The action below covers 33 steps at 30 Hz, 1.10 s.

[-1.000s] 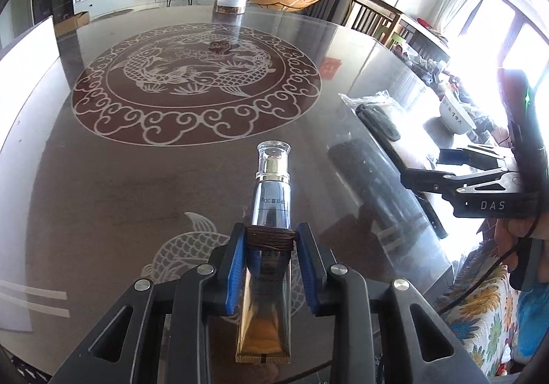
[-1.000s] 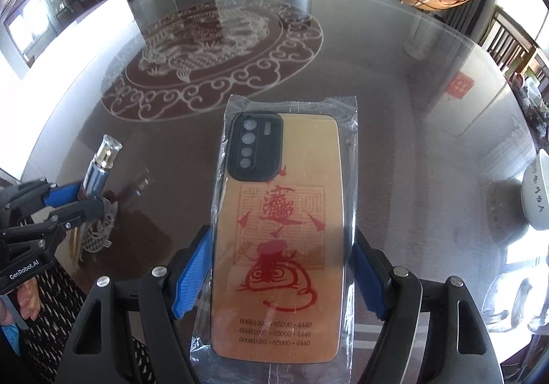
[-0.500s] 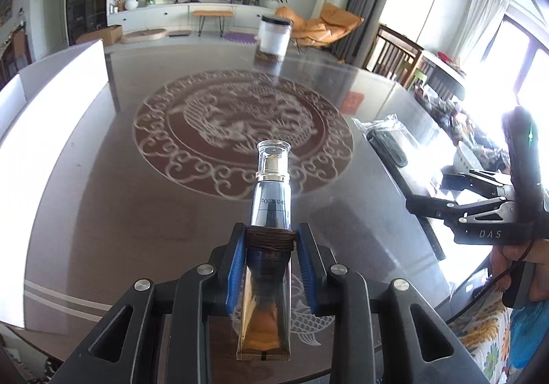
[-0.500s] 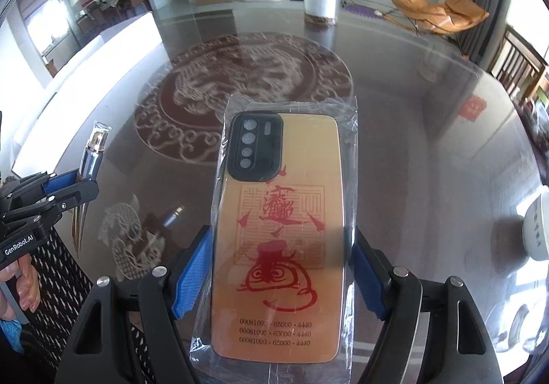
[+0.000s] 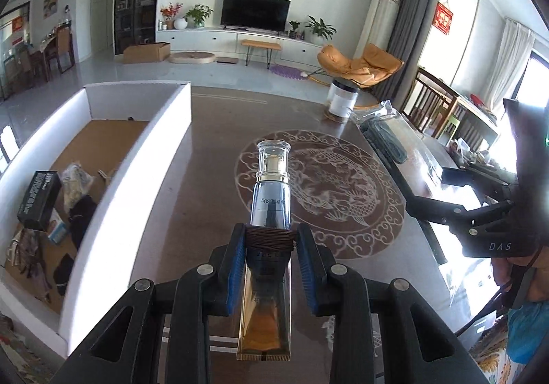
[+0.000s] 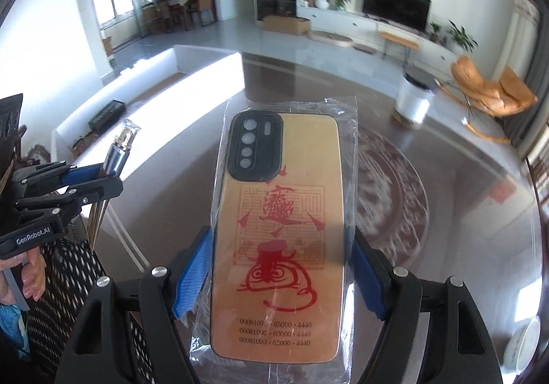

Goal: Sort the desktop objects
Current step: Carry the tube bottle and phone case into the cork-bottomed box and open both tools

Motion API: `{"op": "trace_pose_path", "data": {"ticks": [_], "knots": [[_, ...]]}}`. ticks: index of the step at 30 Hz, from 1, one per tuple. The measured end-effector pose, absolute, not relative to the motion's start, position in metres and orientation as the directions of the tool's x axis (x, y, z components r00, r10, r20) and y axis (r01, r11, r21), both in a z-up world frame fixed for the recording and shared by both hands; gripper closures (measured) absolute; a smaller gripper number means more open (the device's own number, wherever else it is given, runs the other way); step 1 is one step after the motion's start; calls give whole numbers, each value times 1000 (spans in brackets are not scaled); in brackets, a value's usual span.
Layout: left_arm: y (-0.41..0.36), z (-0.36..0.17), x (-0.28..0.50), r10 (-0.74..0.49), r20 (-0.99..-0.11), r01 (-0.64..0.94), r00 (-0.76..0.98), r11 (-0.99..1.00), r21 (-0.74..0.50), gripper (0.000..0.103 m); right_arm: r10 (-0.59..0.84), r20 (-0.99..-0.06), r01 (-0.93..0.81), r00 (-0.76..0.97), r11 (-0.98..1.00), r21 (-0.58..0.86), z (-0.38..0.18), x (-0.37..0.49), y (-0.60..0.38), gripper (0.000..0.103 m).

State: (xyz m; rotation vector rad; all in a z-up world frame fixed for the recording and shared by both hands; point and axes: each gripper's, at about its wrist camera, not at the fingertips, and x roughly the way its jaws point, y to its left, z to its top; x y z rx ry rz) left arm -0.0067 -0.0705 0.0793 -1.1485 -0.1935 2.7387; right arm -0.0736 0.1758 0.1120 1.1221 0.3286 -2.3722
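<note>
My left gripper [image 5: 271, 267] is shut on a gold cosmetic tube with a clear cap [image 5: 269, 209] and holds it above the dark glass table [image 5: 206, 185]. My right gripper [image 6: 279, 277] is shut on a gold phone case in a clear plastic bag [image 6: 281, 236], also held above the table. A white open box [image 5: 137, 157] with a cardboard floor stands at the left and holds several items, among them a black carton [image 5: 37, 200]. The left gripper also shows in the right wrist view [image 6: 92, 178], and the right gripper in the left wrist view [image 5: 442, 188].
A clear jar with a dark lid [image 5: 341, 99] stands at the table's far side; it also shows in the right wrist view [image 6: 413, 99]. A white bowl [image 6: 525, 346] sits at the right edge. A patterned chair [image 6: 68, 288] is at the near left. Living-room furniture lies beyond.
Both grippers have risen and swung left with their loads. The white box has come into full view on the left. The grips have not changed.
</note>
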Motion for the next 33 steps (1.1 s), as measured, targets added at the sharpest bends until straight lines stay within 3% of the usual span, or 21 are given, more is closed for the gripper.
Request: {"op": "trace_pose_path", "data": {"ticks": [10,18,27,33], "knots": [[-223,121,-37,4,-688,124,-726,-983,-136,74,-526,-713,710,-465,-702,54,163,-129,-4,27],[-334,59,-53,-102,-788,344,-607,-928,-145,74,-634,-709,795,-309,-582,173,138,-180,-182,27],[-366,-6,-72,-109,-883,418,-457,-902,-106,74,-471,-866,811,-166,-565,152,10,-196,-286,27],[-360,-12,-87,-116,-907,428,-405,-900,-76,74,-403,-894,806,-194,-586,89,-7,-210,-299,27]]}}
